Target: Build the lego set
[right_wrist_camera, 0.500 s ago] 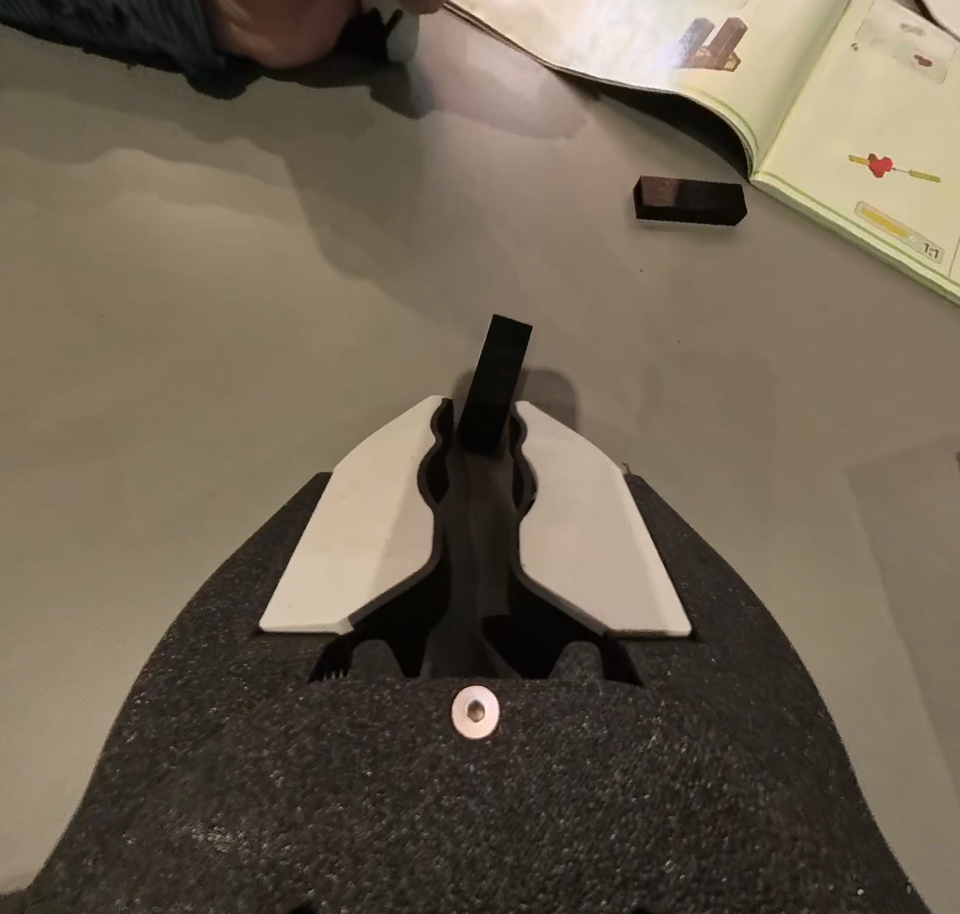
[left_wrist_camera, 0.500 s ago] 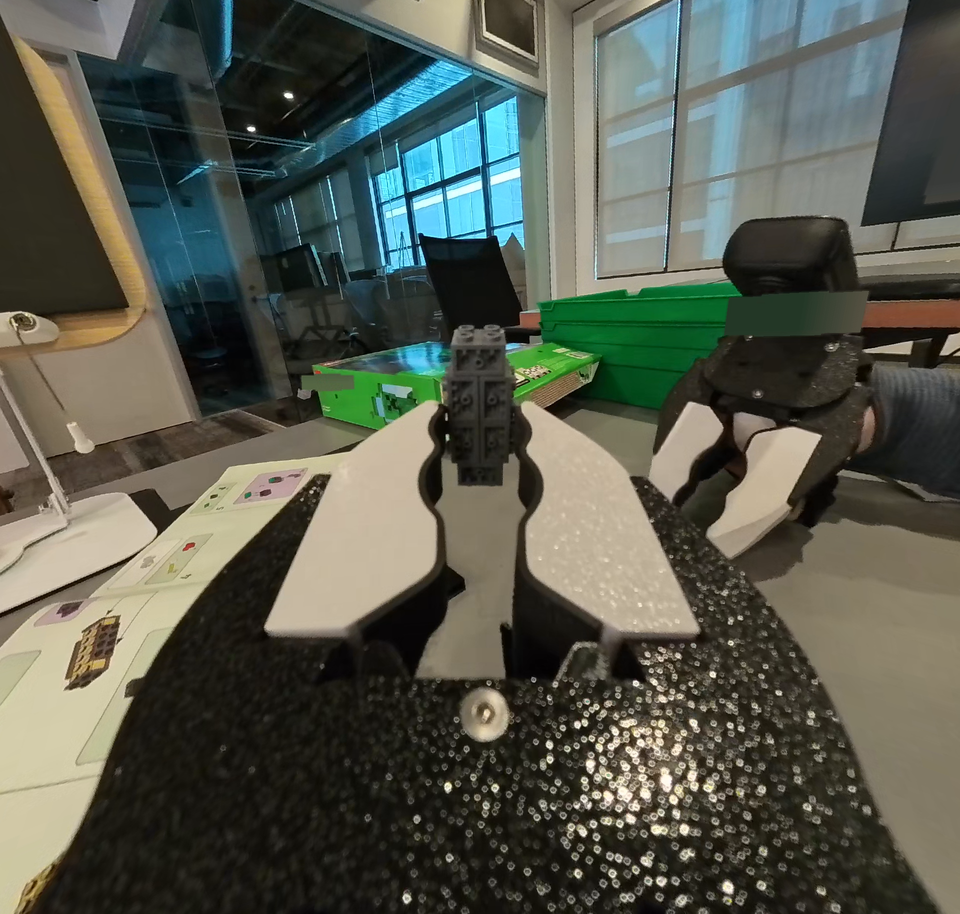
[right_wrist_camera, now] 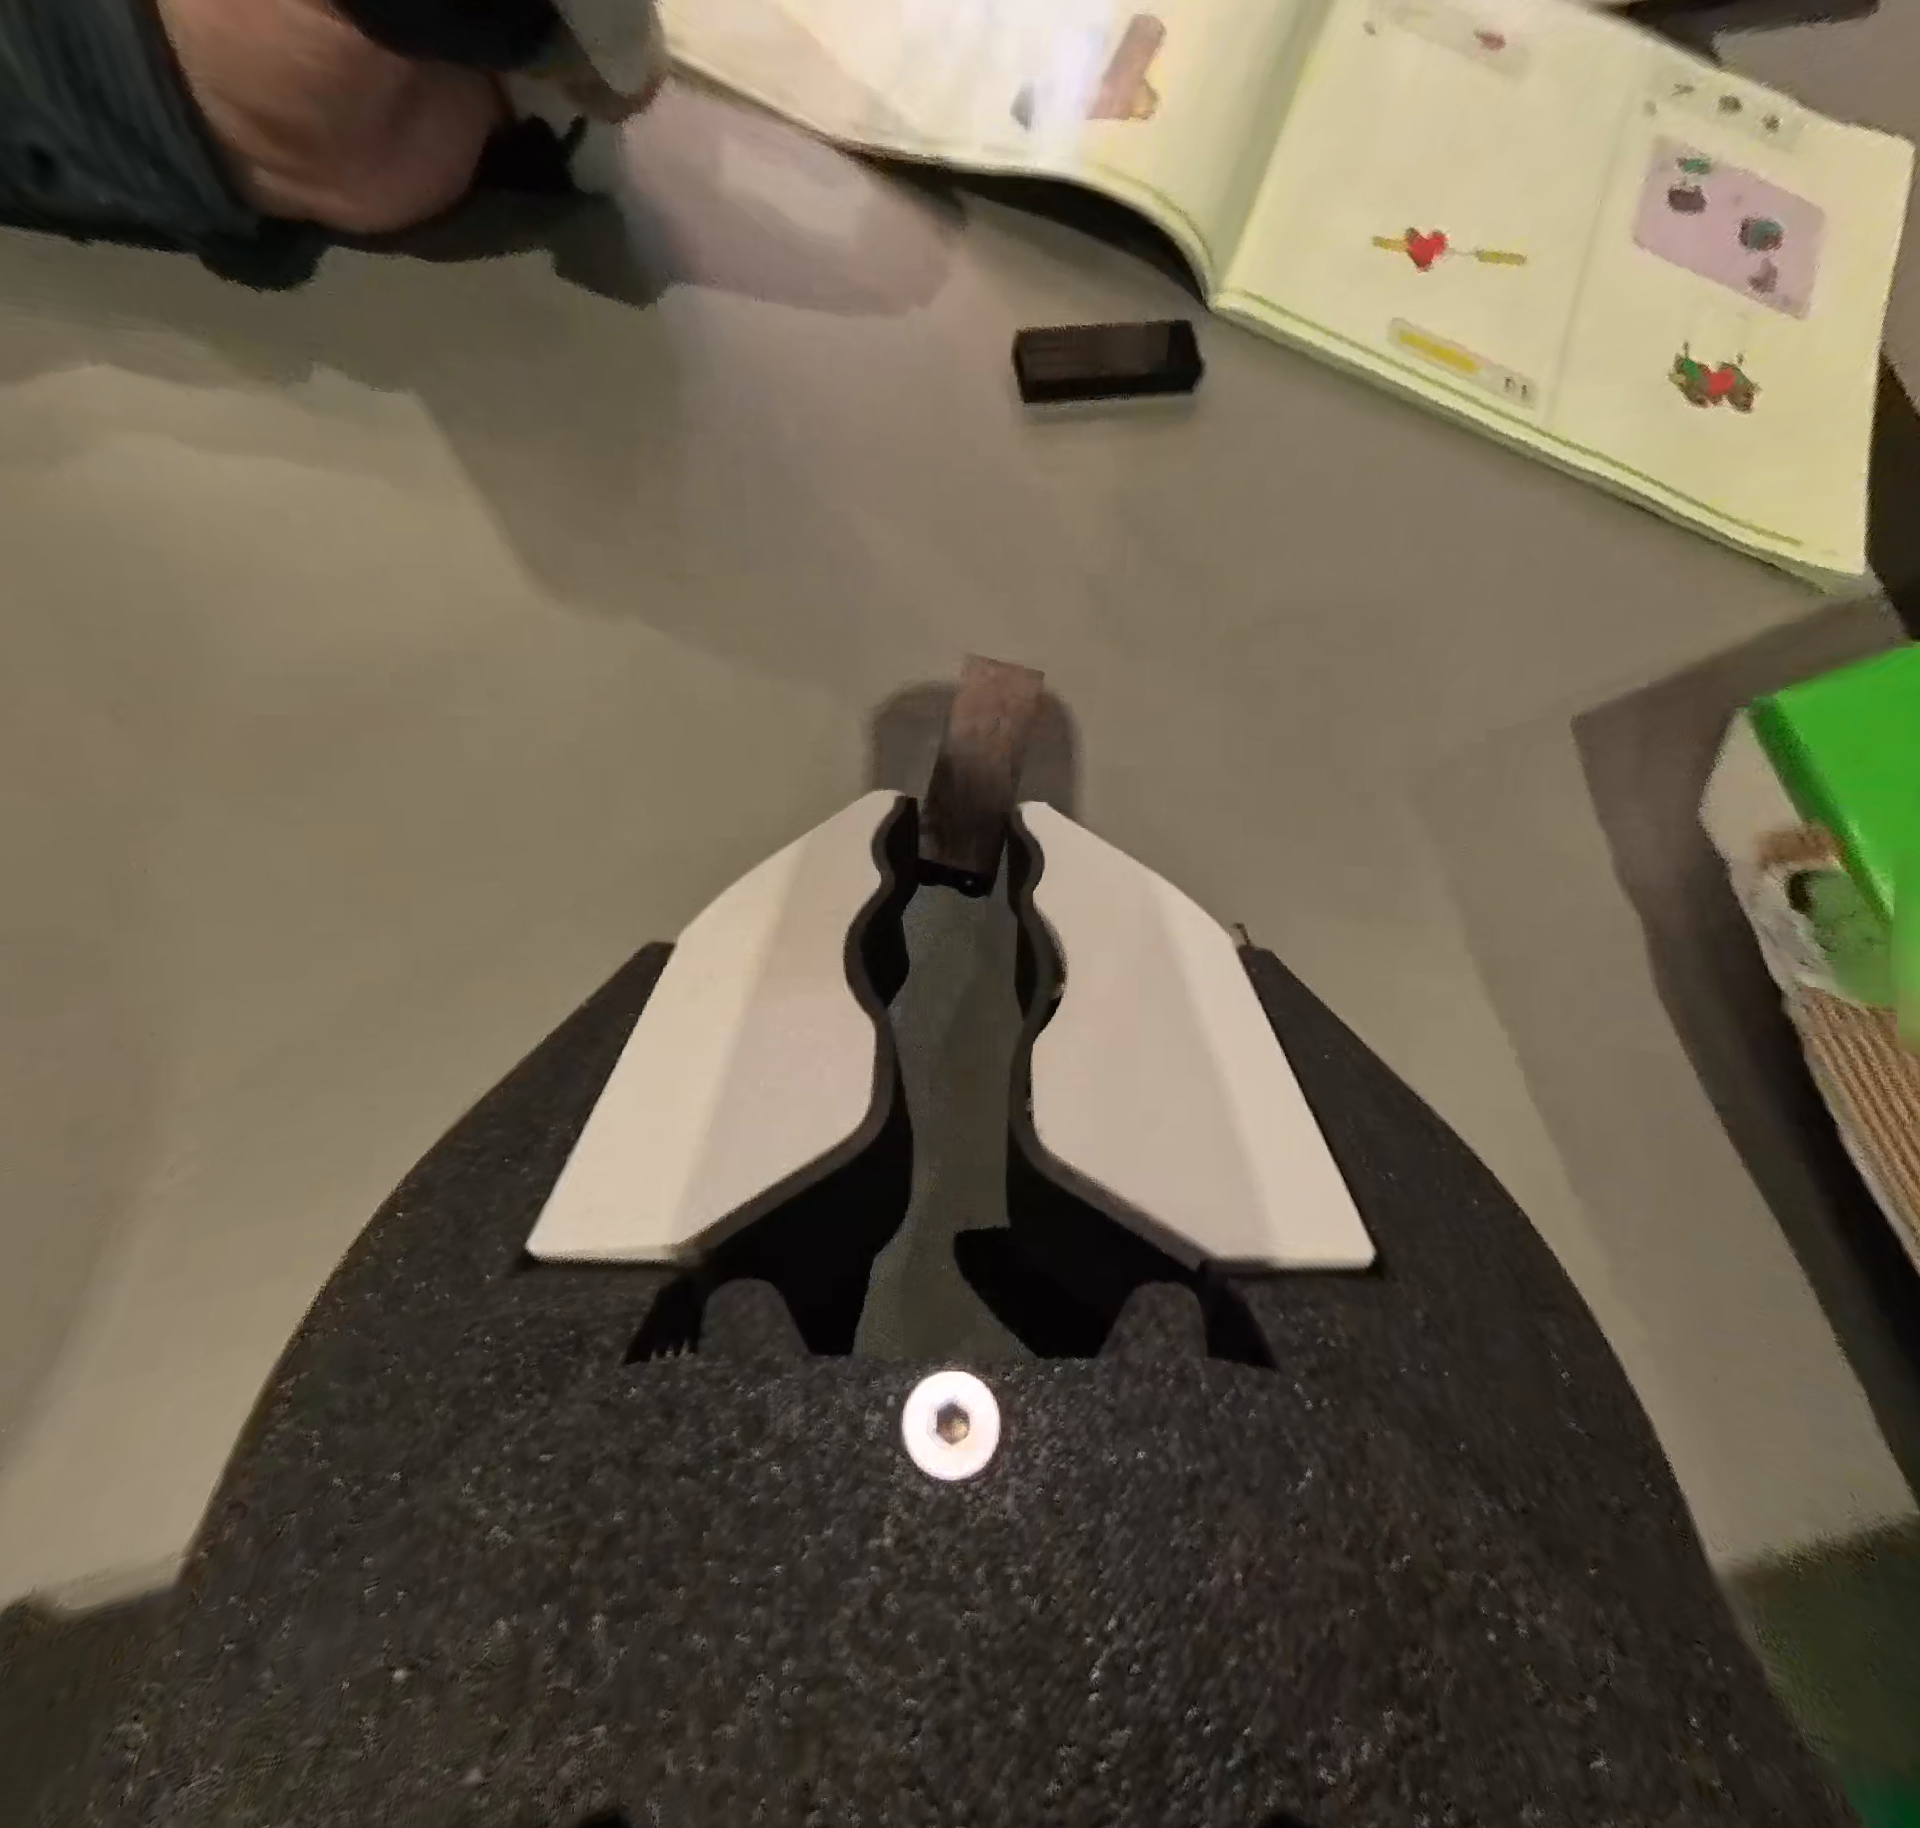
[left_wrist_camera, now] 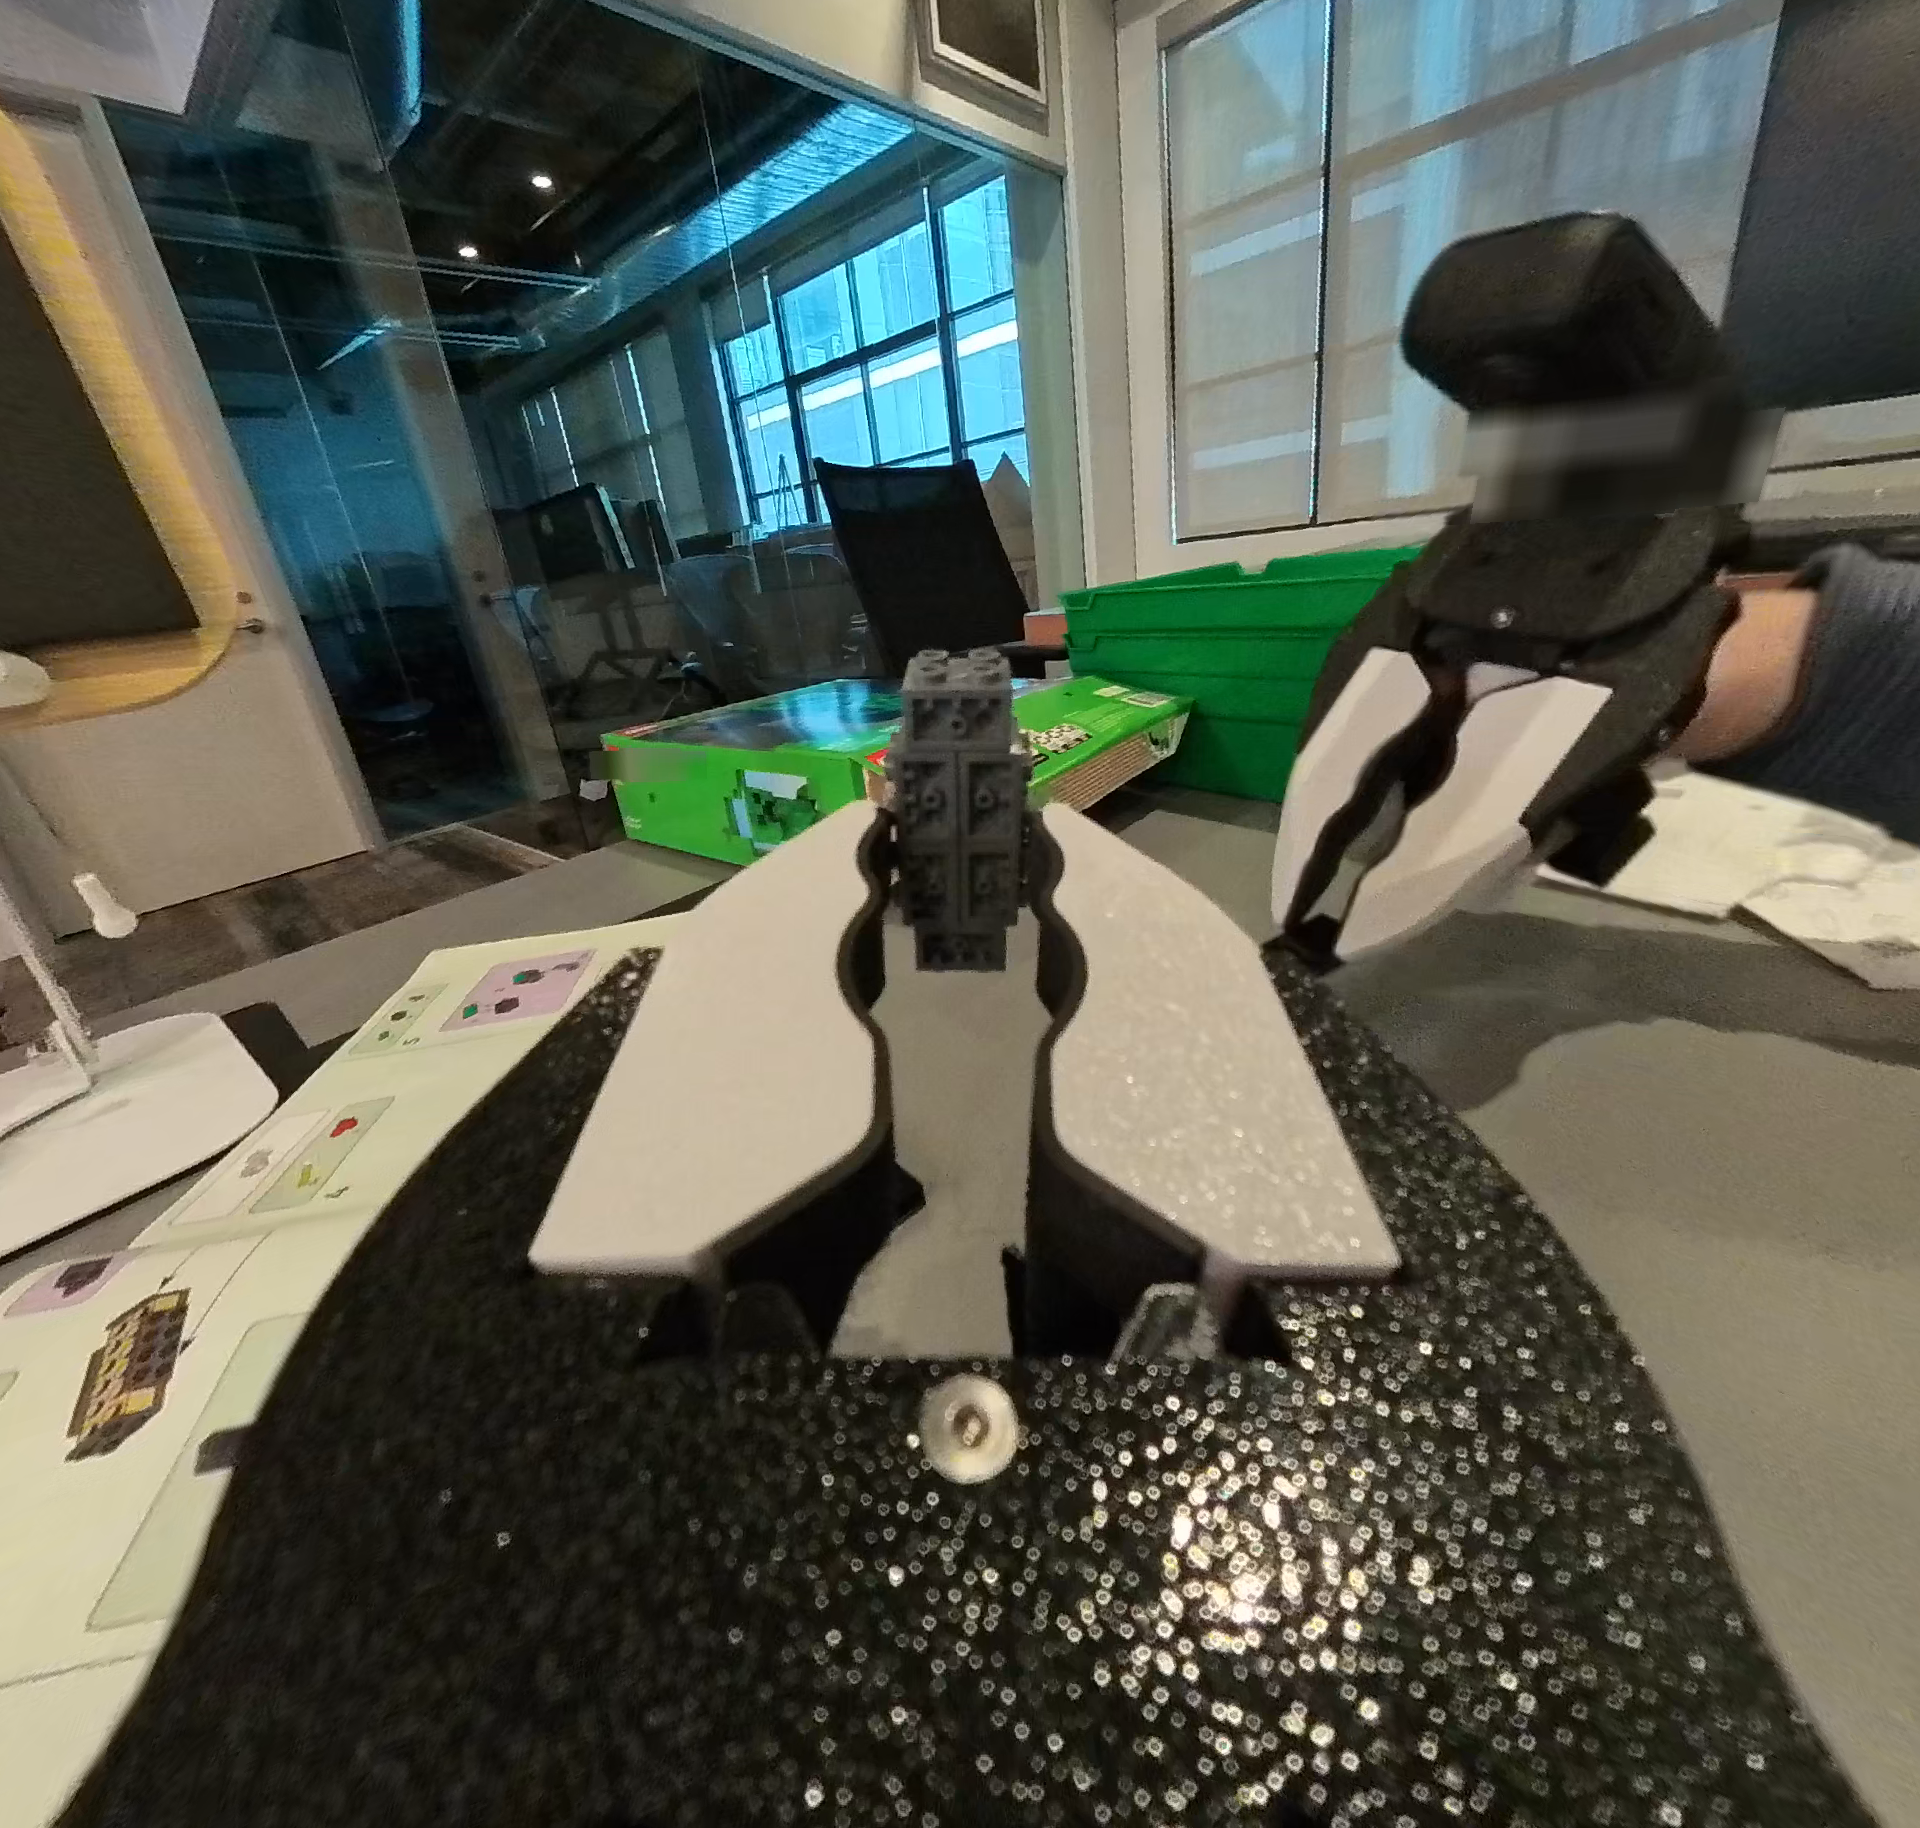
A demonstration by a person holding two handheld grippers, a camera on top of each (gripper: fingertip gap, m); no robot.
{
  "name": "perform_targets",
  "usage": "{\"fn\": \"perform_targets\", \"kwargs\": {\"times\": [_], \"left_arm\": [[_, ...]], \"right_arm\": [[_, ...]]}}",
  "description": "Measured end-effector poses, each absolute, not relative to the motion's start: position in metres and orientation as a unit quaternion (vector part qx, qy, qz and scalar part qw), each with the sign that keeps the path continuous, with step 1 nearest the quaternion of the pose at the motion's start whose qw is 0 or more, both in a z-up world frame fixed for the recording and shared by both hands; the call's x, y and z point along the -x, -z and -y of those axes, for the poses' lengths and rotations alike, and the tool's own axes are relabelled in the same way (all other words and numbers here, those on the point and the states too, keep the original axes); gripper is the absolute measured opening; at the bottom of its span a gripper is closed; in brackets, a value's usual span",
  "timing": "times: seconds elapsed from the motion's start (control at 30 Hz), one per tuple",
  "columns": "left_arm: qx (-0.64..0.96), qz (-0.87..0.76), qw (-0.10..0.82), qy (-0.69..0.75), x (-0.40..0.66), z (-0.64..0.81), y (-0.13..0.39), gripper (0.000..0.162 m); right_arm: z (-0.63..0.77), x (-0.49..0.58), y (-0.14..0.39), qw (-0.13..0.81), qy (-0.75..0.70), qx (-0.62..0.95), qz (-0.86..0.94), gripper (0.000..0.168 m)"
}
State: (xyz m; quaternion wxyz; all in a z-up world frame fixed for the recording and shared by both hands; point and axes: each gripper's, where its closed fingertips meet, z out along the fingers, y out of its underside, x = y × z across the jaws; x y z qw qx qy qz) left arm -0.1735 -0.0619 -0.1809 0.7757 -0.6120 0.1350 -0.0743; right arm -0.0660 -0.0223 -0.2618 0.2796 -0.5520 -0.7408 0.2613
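left wrist view: the left gripper clamps a grey brick stack upright at its fingertips, above the manual; the right gripper hangs close beside it. right wrist view: the right gripper pinches a dark brick above the table; another dark brick lies near the manual.

Grey brick stack, dark brown brick
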Motion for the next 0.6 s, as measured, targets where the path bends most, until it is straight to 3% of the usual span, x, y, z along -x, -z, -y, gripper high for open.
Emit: {"fn": "perform_targets", "kwargs": {"times": [0.17, 0.4, 0.6], "left_arm": [[0.592, -0.115, 0.791, 0.102, 0.176, 0.069, 0.173, 0.025], [0.588, -0.149, 0.79, 0.09, 0.164, 0.071, 0.17, 0.024], [0.579, -0.152, 0.796, 0.087, 0.162, 0.074, 0.166, 0.024]], "right_arm": [[-0.007, 0.039, 0.253, 0.176, -0.131, 0.595, 0.773, 0.016], [-0.032, -0.004, 0.252, -0.087, 0.085, 0.627, 0.769, 0.016], [-0.034, -0.009, 0.259, -0.156, 0.144, 0.62, 0.755, 0.016]]}}
